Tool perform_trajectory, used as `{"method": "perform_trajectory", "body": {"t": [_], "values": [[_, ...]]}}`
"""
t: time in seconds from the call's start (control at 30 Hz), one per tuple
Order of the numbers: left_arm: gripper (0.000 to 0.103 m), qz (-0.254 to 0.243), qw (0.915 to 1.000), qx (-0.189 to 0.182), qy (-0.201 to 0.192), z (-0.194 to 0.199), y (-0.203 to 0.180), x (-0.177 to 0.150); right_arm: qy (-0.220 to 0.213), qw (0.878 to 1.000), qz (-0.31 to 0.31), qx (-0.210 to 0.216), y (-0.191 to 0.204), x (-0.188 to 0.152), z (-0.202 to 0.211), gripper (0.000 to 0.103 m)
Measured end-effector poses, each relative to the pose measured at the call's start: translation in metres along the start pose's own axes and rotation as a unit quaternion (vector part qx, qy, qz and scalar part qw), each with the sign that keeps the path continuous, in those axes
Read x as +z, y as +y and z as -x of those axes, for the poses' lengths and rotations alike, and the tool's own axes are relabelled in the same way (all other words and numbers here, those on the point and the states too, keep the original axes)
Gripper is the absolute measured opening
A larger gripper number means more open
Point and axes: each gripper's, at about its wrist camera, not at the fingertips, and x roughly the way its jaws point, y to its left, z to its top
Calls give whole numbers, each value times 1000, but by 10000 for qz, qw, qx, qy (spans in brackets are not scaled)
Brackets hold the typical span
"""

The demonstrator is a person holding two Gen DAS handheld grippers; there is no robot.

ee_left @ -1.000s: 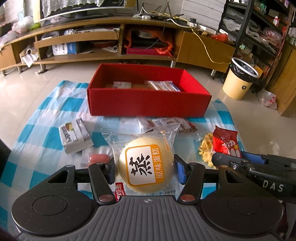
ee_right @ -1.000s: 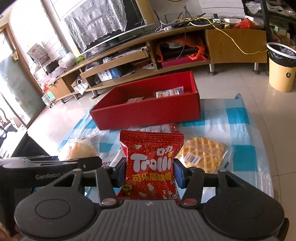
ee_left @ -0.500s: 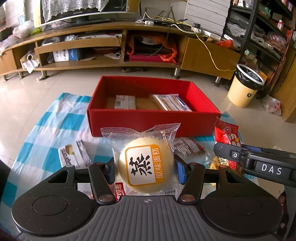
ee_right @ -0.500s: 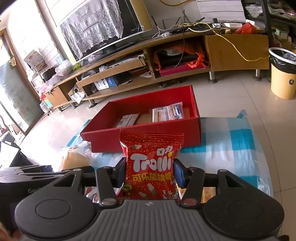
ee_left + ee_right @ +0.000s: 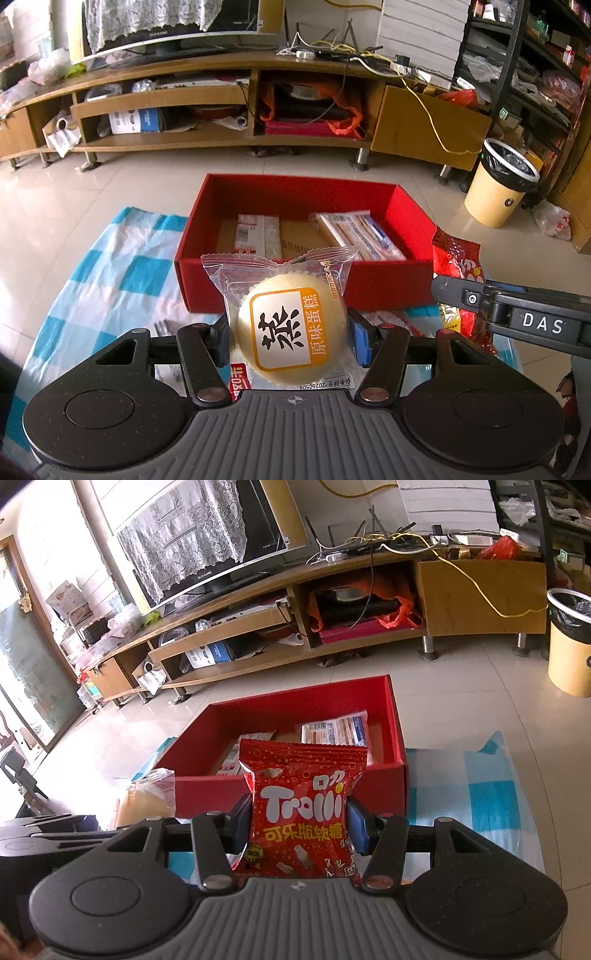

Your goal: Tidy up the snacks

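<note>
My left gripper (image 5: 290, 341) is shut on a wrapped yellow steamed cake (image 5: 291, 328) and holds it in the air just before the near wall of the red box (image 5: 373, 284). My right gripper (image 5: 297, 823) is shut on a red Trolli gummy bag (image 5: 303, 812), also held up before the red box (image 5: 397, 720). The box holds two flat snack packets (image 5: 258, 236) (image 5: 360, 232). The right gripper and its bag (image 5: 456, 262) show at the right of the left wrist view.
The box sits on a blue-and-white checked cloth (image 5: 122, 258) on the tile floor. A long wooden TV cabinet (image 5: 221, 96) stands behind it. A yellow bin (image 5: 498, 188) stands at the right. Other snacks on the cloth are mostly hidden below the grippers.
Both grippers have risen and moved forward toward the red box, each still holding its snack. The snacks left on the cloth have dropped out of sight.
</note>
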Motion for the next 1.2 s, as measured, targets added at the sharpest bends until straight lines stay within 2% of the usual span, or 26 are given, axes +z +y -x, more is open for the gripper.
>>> {"method": "perform_trajectory", "body": {"t": [0.23, 0.57, 0.87, 1.2], "values": [[66, 97, 9999, 39, -113, -8, 4, 16, -23, 10000, -1, -9, -3, 13, -12, 51], [66, -9, 9995, 102, -296, -34, -4, 52, -56, 10000, 33, -75, -10, 34, -37, 51], [66, -42, 9995, 223, -225, -67, -6, 69, -162, 9998, 33, -115, -13, 59, -64, 51], [66, 21, 9996, 284, 9, -91, 2, 69, 38, 9995, 213, -237, -14, 61, -96, 51]]}}
